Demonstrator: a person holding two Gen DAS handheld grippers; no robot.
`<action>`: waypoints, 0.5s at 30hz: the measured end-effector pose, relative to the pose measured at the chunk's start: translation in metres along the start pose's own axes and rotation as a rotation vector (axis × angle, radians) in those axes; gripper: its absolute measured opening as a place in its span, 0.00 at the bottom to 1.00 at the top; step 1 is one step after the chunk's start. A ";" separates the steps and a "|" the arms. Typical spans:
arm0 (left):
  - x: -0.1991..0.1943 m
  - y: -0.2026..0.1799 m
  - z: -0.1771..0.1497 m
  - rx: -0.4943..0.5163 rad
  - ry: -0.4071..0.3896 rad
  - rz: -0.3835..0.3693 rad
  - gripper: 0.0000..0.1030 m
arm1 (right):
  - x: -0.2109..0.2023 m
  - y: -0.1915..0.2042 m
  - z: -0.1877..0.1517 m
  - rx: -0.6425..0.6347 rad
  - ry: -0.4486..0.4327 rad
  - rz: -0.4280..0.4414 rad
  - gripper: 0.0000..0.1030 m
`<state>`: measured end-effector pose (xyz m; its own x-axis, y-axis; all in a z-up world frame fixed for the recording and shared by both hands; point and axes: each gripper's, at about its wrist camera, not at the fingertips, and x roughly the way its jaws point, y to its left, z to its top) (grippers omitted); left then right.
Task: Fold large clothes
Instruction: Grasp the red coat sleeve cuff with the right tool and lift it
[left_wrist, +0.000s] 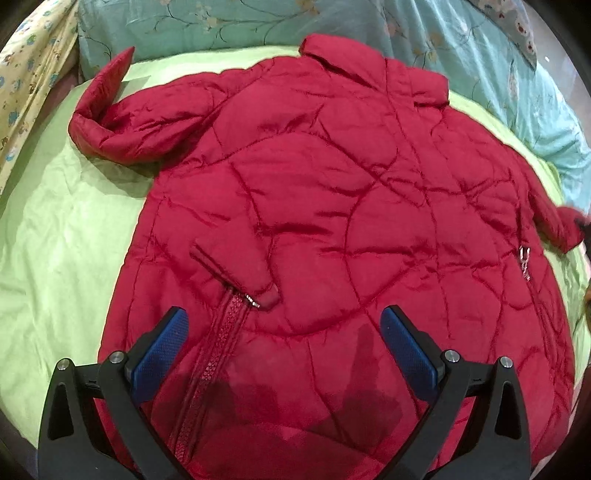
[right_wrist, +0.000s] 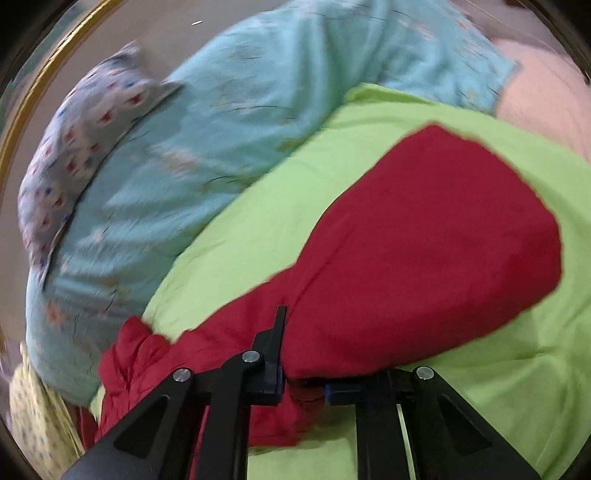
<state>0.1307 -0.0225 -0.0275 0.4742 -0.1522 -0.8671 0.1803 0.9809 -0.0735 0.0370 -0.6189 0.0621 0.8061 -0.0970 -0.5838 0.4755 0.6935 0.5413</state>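
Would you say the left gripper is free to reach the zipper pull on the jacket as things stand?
Probably yes: the left gripper hovers open over the red jacket, and the zipper pull lies uncovered just ahead, nothing between.

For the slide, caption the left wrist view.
Open left gripper hovers over a red quilted jacket spread flat on a green sheet, zipper visible.

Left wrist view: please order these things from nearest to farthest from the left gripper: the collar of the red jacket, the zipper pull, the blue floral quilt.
Measured from the left gripper, which is open above the jacket's lower part:
1. zipper pull, just ahead, slightly left, on the red jacket.
2. collar, at the jacket's far end, top centre.
3. blue floral quilt, behind the collar, along the top edge.
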 end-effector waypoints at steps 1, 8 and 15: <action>0.001 0.001 0.000 0.002 0.008 0.000 1.00 | -0.002 0.012 -0.001 -0.030 0.000 0.016 0.13; -0.005 0.010 0.001 -0.016 0.013 -0.030 1.00 | 0.002 0.128 -0.034 -0.234 0.060 0.184 0.13; -0.013 0.024 0.004 -0.028 0.034 -0.123 1.00 | 0.033 0.241 -0.099 -0.409 0.210 0.334 0.13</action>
<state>0.1320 0.0024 -0.0161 0.4204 -0.2679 -0.8669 0.2109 0.9581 -0.1938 0.1429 -0.3844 0.1129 0.7818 0.2900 -0.5520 -0.0017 0.8863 0.4632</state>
